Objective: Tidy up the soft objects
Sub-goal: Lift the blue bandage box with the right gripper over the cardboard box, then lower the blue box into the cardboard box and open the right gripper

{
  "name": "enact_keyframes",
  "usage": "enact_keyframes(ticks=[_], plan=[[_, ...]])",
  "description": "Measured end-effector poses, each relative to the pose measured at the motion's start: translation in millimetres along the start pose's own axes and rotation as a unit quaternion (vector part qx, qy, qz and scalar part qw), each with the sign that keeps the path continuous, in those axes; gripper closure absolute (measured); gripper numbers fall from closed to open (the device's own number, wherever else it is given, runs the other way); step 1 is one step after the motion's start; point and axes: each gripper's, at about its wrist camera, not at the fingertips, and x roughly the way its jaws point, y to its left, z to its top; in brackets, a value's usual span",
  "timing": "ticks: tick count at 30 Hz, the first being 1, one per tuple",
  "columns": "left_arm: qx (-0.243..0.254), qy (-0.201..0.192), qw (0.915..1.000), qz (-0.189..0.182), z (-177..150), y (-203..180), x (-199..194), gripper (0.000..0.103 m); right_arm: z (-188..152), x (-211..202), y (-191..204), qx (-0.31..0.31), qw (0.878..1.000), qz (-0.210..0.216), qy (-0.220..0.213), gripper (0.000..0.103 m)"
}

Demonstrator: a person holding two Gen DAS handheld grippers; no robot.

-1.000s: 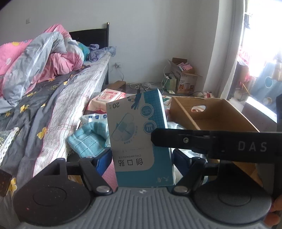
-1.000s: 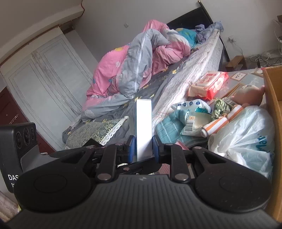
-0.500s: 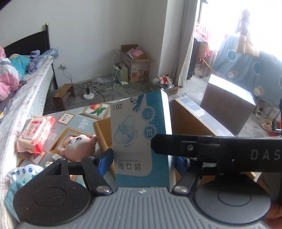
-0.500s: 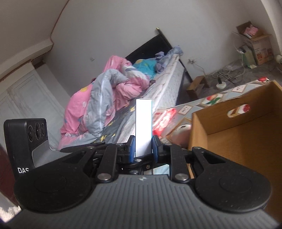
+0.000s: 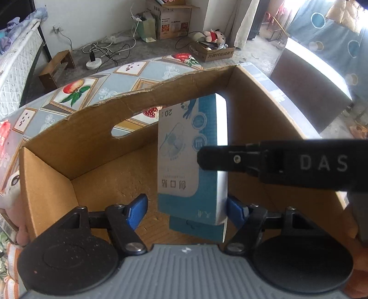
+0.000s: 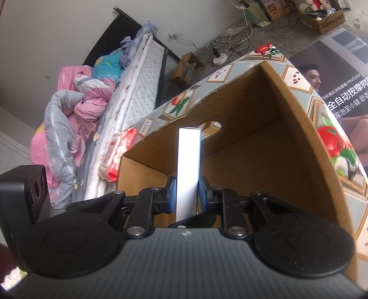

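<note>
A flat blue and white box of plasters hangs inside the open top of a brown cardboard carton. My right gripper is shut on the box's thin white edge. Its black finger reaches in from the right in the left wrist view. My left gripper straddles the box's lower end. Its right blue pad lies against the box, while a gap shows at the left pad. The carton is bare inside, with a hand hole in its far wall.
The carton stands on a table with a fruit-patterned cloth. A red wipes pack and a plush doll lie left of it. The bed with a pink and grey quilt is beyond. Floor boxes and cables are far off.
Both grippers carried the box from beside the bed and the pile of soft things to over the carton, sinking and tilting down. The right gripper's hold is unchanged.
</note>
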Motion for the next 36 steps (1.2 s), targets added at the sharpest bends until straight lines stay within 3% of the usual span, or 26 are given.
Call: enact_keyframes(ticks=[9,19,23,30,36], plan=[[-0.004,0.023,0.9997,0.001,-0.3,0.6,21.5,0.026,12.9,21.1,6.8,-0.104,0.989,-0.103,-0.005,0.074],[-0.017,0.036,0.9992,-0.007,-7.1,11.7,16.0,0.025,15.3,24.3,16.4,-0.160,0.977,-0.136,-0.021,0.072],[-0.021,0.033,0.9992,0.000,-7.6,22.2,13.5,0.026,13.8,25.3,27.0,-0.204,0.966,-0.158,-0.034,0.068],[-0.025,0.034,0.9991,-0.006,-8.5,37.4,10.1,0.037,14.4,23.9,41.4,-0.280,0.933,-0.215,-0.071,0.066],[-0.030,0.032,0.9990,-0.005,-11.3,43.0,4.3,0.039,13.4,24.7,47.8,-0.335,0.918,-0.204,-0.053,0.067]])
